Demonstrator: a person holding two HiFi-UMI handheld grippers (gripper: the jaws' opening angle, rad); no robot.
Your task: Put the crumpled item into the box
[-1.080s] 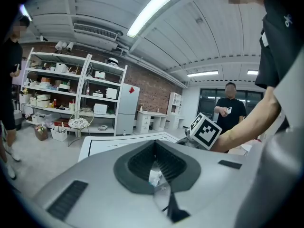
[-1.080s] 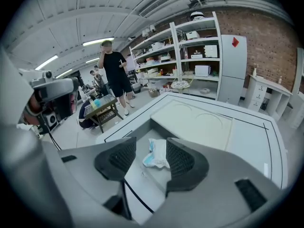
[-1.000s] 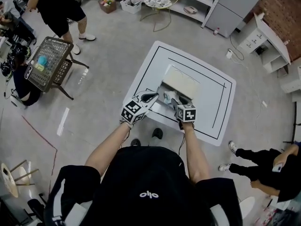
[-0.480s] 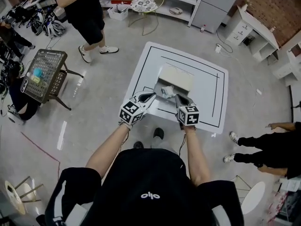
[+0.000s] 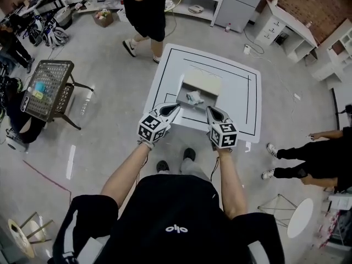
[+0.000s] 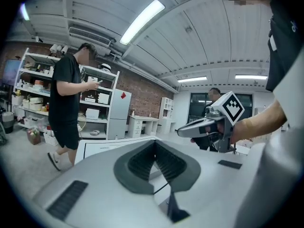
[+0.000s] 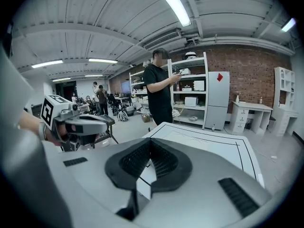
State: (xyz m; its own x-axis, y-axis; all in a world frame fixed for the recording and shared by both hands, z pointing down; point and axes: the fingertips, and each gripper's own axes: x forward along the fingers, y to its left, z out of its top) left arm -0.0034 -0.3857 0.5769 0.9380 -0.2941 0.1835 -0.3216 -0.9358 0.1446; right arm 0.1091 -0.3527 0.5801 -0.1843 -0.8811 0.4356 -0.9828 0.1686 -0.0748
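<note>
Crumpled item (image 5: 194, 97) inside open box (image 5: 202, 83)

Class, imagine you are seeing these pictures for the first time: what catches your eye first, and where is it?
The white table with black border lines stands out at the centre of the grey floor. An open box sits on it with the crumpled item inside. On the table's near side, the left gripper and right gripper, each with a black-and-white marker cube, point toward the box, both shut and empty.
</note>
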